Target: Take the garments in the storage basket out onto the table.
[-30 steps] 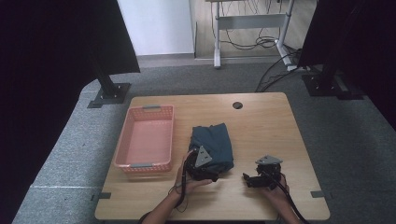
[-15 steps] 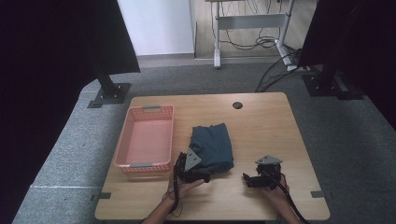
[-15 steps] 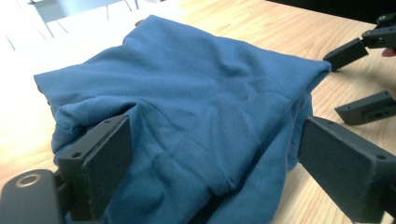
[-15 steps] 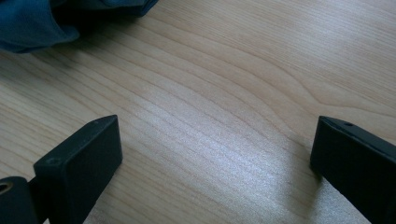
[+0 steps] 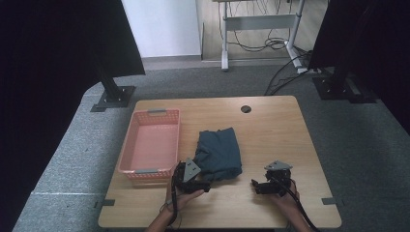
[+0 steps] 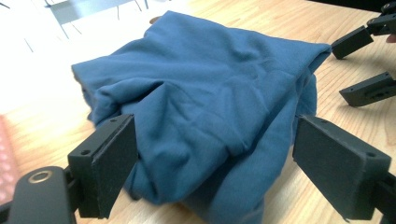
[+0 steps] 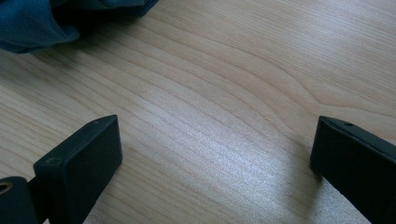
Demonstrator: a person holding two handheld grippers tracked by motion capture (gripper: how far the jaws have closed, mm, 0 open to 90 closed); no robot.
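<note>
A folded dark blue cloth (image 5: 220,152) lies in the middle of the wooden table (image 5: 270,125). My left gripper (image 5: 200,182) sits at the cloth's near left corner. In the left gripper view it (image 6: 215,154) is open, its jaws wide apart on either side of the near fold of the cloth (image 6: 205,93). My right gripper (image 5: 256,186) rests on the table to the right of the cloth and points left. It (image 7: 215,144) is open over bare wood, with a corner of the cloth (image 7: 32,23) at the top left.
A pink plastic basket (image 5: 150,145) stands left of the cloth, close to my left hand. The right gripper's jaws (image 6: 369,60) show at the right of the left gripper view. A round cable hole (image 5: 245,109) is near the far edge.
My left gripper has drawn back left and toward the person, from over the cloth's corner to its near edge. The right gripper has stayed still.
</note>
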